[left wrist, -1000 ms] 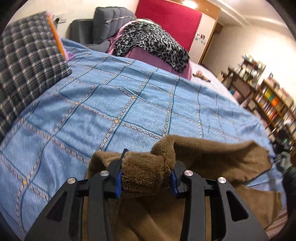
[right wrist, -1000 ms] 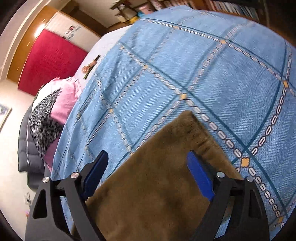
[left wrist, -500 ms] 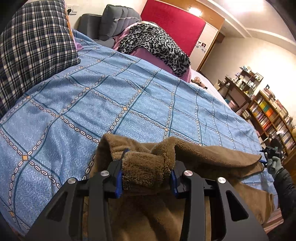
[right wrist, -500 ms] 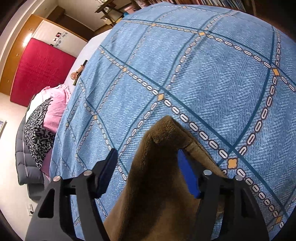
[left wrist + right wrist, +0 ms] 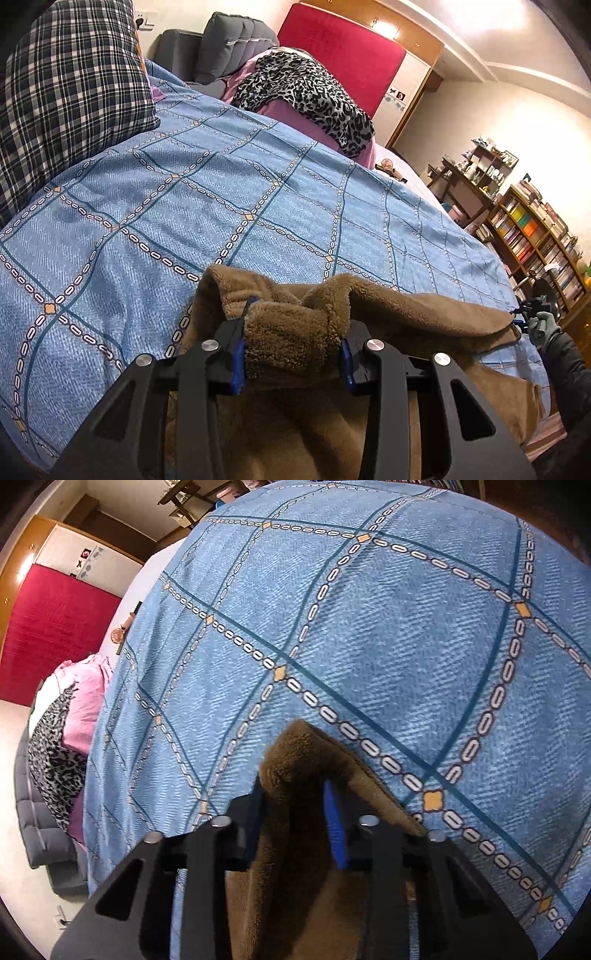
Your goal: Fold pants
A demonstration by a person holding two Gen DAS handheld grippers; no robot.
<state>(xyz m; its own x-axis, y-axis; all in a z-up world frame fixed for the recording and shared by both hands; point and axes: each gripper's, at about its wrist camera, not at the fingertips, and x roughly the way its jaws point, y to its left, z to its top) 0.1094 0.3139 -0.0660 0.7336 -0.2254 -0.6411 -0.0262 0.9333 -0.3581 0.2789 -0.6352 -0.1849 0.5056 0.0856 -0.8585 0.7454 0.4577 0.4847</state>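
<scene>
the left gripper (image 5: 291, 354) is clamped on a thick bunched fold of the brown fleece pants (image 5: 424, 321), with the blue pads pressing the pile from both sides. the right gripper (image 5: 295, 812) has just been closing, and its jaws now pinch a raised corner of the same pants (image 5: 306, 760); the cloth stands up in a peak between the pads, so this grip appears to be made. in the left wrist view the right gripper shows small at the far end of the garment, held by a gloved hand (image 5: 543, 328) in a dark sleeve. the pants lie on the blue patterned bedspread (image 5: 258, 184), near its close edge, stretched roughly between the two grippers, with part of the cloth hanging toward the cameras. beyond them the bedspread is bare up to a plaid pillow (image 5: 74, 92), a leopard-print cloth (image 5: 306, 92) on pink bedding, a red headboard (image 5: 340, 55) and bookshelves (image 5: 535, 236) at the side of the room. judged from this layout, the task is at an early stage: both ends are gripped, but no neat fold is visible and the cloth is still rumpled. what remains is probably to lift, bring one end over the other, and lay the garment flat. how the legs are arranged cannot be told.
</scene>
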